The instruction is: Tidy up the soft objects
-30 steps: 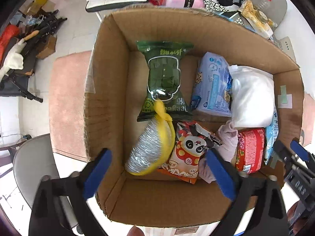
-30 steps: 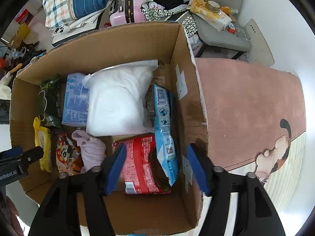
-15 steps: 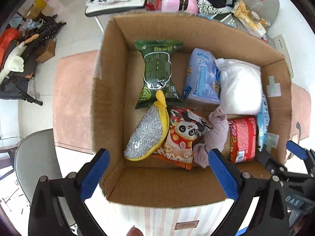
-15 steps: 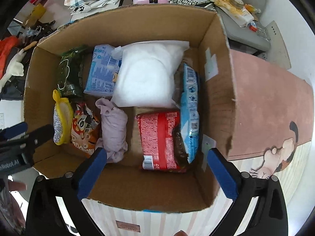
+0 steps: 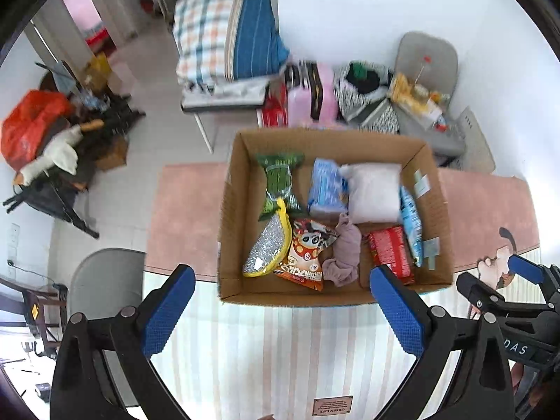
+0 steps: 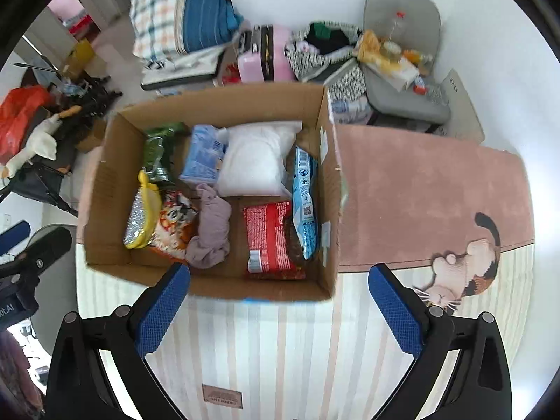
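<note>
Inside the cardboard box [image 6: 105, 189], the red packet [image 6: 271, 241] lies lengthwise near to far, beside the right wall. Both the left gripper [image 5: 280, 309] and right gripper [image 6: 278, 309] hang spread apart, empty, above the striped tabletop [image 6: 280, 350] just short of the near wall.

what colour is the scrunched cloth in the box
Pale mauve cloth, clearest in the right wrist view.

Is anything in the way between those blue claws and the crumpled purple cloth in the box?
Nothing visible blocks it. The purple cloth lies uncovered in the open cardboard box; only the near wall stands before both open grippers.
</note>
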`<action>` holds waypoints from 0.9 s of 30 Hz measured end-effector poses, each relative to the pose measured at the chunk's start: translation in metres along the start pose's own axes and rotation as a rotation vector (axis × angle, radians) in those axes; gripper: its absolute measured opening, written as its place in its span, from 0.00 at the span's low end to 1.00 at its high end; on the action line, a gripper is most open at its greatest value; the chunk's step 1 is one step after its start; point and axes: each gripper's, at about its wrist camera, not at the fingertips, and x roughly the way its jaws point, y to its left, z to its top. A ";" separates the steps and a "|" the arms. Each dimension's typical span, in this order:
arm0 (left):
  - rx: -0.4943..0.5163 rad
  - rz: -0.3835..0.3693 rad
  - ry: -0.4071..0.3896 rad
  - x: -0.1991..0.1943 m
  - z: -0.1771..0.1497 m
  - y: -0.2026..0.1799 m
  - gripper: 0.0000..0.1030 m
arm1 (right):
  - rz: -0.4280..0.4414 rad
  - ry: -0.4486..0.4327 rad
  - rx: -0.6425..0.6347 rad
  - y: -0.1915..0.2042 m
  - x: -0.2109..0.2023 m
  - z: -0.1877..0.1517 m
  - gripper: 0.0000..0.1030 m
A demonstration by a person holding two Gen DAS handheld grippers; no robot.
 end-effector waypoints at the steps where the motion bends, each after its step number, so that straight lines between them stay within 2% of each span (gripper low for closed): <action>1: 0.000 0.000 -0.017 -0.009 -0.003 0.001 1.00 | 0.004 -0.011 -0.002 -0.001 -0.009 -0.003 1.00; 13: -0.014 -0.024 -0.166 -0.121 -0.065 -0.005 1.00 | 0.035 -0.228 0.006 -0.010 -0.147 -0.081 1.00; 19: -0.005 -0.052 -0.200 -0.161 -0.094 -0.010 1.00 | 0.046 -0.304 -0.004 -0.006 -0.202 -0.117 1.00; 27: 0.001 -0.046 -0.251 -0.203 -0.121 -0.016 1.00 | 0.056 -0.392 -0.024 -0.003 -0.266 -0.155 1.00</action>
